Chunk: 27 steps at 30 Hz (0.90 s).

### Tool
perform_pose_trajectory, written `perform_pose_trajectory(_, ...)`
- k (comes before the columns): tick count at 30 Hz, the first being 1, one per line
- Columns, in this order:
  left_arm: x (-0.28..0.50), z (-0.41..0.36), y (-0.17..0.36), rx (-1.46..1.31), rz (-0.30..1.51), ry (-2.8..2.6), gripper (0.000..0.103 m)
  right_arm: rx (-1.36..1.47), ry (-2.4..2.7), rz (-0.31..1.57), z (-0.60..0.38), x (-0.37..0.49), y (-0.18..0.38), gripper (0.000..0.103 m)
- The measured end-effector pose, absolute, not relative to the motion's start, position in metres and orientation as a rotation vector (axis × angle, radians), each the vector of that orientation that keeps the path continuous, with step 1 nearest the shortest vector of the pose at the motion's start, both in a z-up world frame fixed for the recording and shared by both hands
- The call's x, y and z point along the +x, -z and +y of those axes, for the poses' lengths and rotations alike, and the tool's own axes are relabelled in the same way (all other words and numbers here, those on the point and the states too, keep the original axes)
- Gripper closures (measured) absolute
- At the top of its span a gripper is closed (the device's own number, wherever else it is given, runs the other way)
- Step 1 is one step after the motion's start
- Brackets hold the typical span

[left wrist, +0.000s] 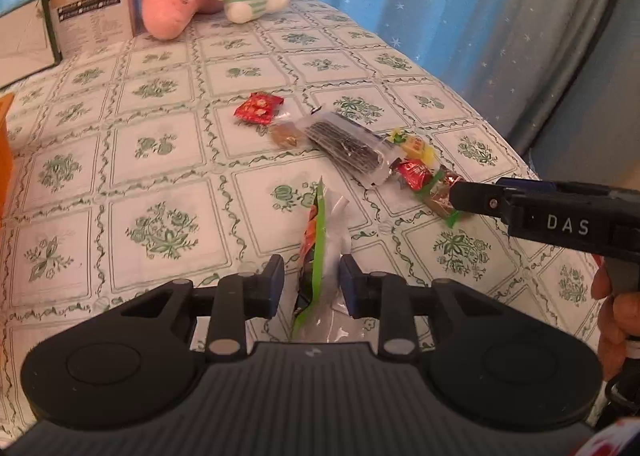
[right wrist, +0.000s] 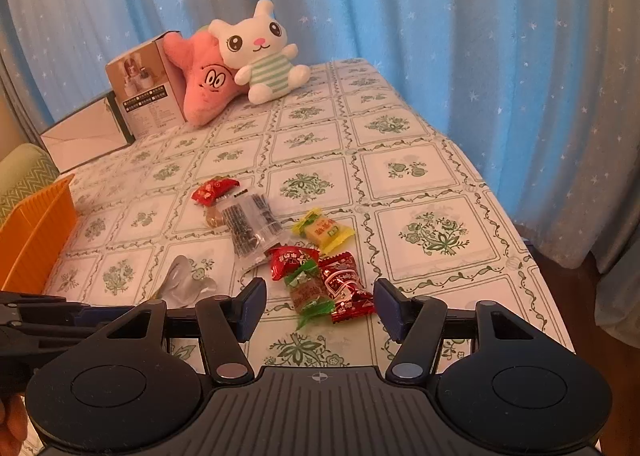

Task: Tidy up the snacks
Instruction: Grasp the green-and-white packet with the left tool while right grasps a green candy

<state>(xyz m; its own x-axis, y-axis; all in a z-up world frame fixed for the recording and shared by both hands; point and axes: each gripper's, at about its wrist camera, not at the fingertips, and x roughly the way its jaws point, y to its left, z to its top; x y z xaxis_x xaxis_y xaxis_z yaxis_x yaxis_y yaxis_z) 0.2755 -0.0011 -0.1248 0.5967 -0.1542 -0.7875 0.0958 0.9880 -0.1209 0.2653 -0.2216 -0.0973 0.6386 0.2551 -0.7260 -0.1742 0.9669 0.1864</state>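
A white bunny plush point(right wrist: 266, 52) leans on a pink star plush point(right wrist: 206, 86) beside a box point(right wrist: 142, 92).

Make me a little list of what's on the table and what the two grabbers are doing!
surface: table with green flowered cloth
left hand-held gripper: a green-edged snack packet stands between its pads; grip cannot be told
right hand-held gripper: open, a green-ended candy and a red candy between its pads, unpressed
other snacks: yellow candy, clear packet of dark sticks
container: orange basket, left edge
toys: white bunny, pink star
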Motion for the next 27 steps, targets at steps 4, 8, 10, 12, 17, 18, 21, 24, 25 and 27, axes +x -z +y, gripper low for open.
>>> perform_pose_trajectory(4, 0.279, 0.001, 0.127, -0.096, 0.93, 0.17, 0.083, 0.086, -0.245, 0.842, -0.221, 0.265, 0.098, 0.043)
perform_pose_trajectory(8, 0.276, 0.001, 0.125, -0.096, 0.922, 0.185, 0.083, 0.07, -0.26, 0.826, -0.218, 0.263, 0.096, 0.043)
perform_pose_trajectory(10, 0.272, 0.003, 0.123, -0.071, 0.912, 0.161, 0.083, 0.058, -0.27, 0.825, -0.216, 0.263, 0.096, 0.043)
perform_pose_trajectory(12, 0.266, 0.007, 0.12, -0.04, 0.902, 0.139, 0.083, 0.052, -0.282, 0.824, -0.213, 0.263, 0.097, 0.043)
perform_pose_trajectory(17, 0.254, 0.029, 0.115, -0.07, 0.896, 0.099, 0.083, 0.023, -0.315, 0.825, -0.205, 0.264, 0.099, 0.043)
perform_pose_trajectory(18, 0.252, 0.032, 0.114, -0.078, 0.896, 0.093, 0.083, 0.013, -0.32, 0.826, -0.202, 0.265, 0.1, 0.044)
perform_pose_trajectory(21, 0.248, 0.04, 0.113, -0.1, 0.898, 0.084, 0.083, -0.02, -0.336, 0.847, -0.195, 0.271, 0.106, 0.062)
perform_pose_trajectory(24, 0.245, 0.046, 0.112, -0.12, 0.897, 0.078, 0.083, -0.075, -0.327, 0.865, -0.189, 0.275, 0.114, 0.064)
perform_pose_trajectory(25, 0.245, 0.046, 0.111, -0.125, 0.895, 0.077, 0.083, -0.094, -0.322, 0.872, -0.187, 0.276, 0.116, 0.066)
perform_pose_trajectory(27, 0.243, 0.048, 0.111, -0.133, 0.893, 0.074, 0.083, -0.132, -0.319, 0.886, -0.183, 0.277, 0.121, 0.072)
